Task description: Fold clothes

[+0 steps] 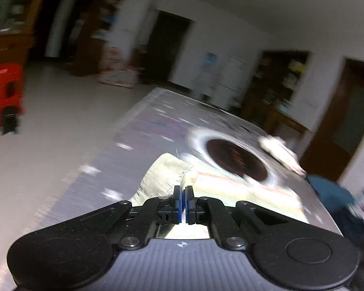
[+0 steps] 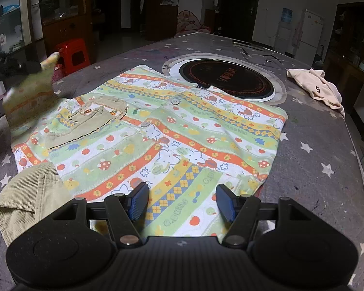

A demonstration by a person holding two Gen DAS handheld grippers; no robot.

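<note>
**Sleeve raised for the fold**

The striped, cartoon-printed cotton shirt (image 2: 182,131) is spread flat on the star-patterned grey table (image 2: 315,150). Its sleeve (image 2: 29,92) is pinched in the closed left gripper (image 1: 184,195) and lifted for folding. The right gripper (image 2: 182,202) is held half-open, empty, above the hem to steady it.

The left gripper (image 1: 183,195) has its jaws closed together; the right gripper (image 2: 182,202) has its jaws apart, pointing downward.

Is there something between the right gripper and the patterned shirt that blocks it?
Nothing visible does. The right gripper has its jaws open directly over the patterned shirt, with only bare fabric between them.
</note>
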